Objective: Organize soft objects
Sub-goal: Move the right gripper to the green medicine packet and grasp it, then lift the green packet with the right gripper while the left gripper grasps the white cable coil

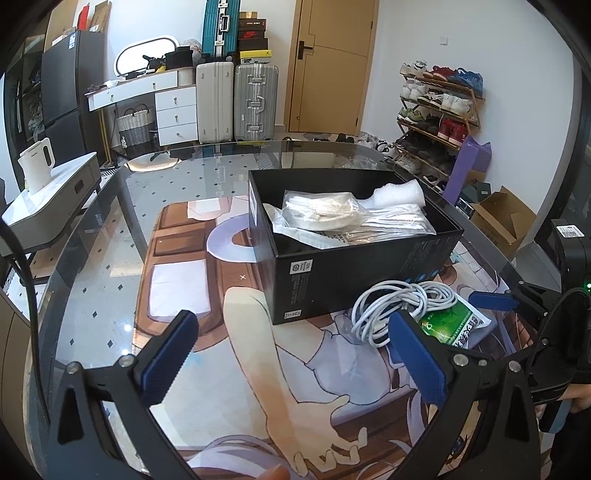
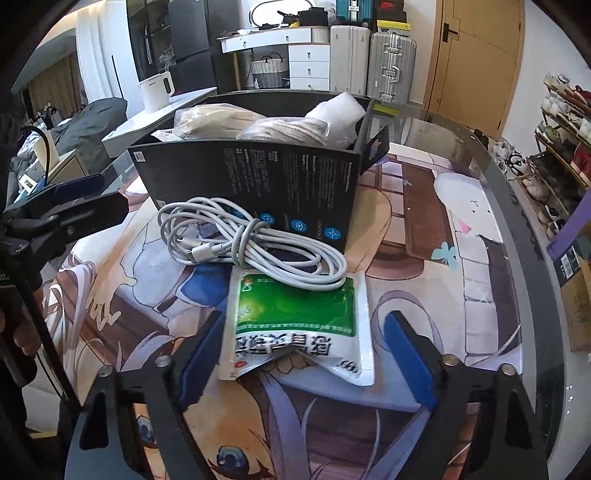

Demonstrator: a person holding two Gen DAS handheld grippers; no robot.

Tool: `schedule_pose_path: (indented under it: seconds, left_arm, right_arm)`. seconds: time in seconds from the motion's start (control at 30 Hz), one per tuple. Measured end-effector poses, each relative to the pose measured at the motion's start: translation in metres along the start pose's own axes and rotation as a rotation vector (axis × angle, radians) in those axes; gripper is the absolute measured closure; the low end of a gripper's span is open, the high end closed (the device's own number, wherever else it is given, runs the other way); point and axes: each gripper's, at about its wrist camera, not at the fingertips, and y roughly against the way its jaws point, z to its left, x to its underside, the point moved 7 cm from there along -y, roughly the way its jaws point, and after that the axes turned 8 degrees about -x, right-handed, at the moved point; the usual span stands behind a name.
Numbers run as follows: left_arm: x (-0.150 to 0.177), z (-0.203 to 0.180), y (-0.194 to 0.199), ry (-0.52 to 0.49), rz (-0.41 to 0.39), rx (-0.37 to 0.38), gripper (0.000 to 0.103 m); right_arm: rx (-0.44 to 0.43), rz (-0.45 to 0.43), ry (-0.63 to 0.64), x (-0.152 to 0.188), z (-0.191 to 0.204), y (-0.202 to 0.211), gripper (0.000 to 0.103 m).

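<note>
Currently right gripper (image 2: 301, 354) jaws apart, straddling the green-white pouch (image 2: 295, 325) on the mat, not clamping. White cable coil (image 2: 251, 240) overlaps the pouch's far edge, against the black box (image 2: 258, 184). Left gripper (image 1: 291, 354) apart, empty.

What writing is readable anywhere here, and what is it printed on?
"LIGHTFORCE": sideways beside the blue round icons on the black cardboard box.
Rest of the box's small print and its end labels: too small to read.
Green and white plastic pouch: large characters, upside down and creased, not legible.
Stacked shoe boxes by the far wall: logos blurred.
</note>
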Motion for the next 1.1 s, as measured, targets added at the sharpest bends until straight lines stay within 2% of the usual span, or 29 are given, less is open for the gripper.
schedule_pose_path:
  seconds: [0.1,0.4,0.73,1.1]
  left_arm:
    - [0.0,0.0,0.0,-0.001,0.0,0.001,0.0]
    - [0.003,-0.005,0.0,-0.007,0.006,0.014,0.0]
    - [0.006,-0.016,0.0,-0.041,0.019,0.048,0.0]
    - [0.013,-0.054,-0.01,-0.157,0.055,0.097,0.0]
  right_arm:
    - [-0.006,-0.014,0.0,0.001,-0.001,0.004,0.034]
    - [-0.031,-0.037,0.005,0.012,-0.001,0.016,0.051]
    - [-0.061,-0.073,-0.005,0.027,0.003,0.041,0.057]
    - [-0.046,-0.127,-0.037,0.034,-0.008,0.069,0.057]
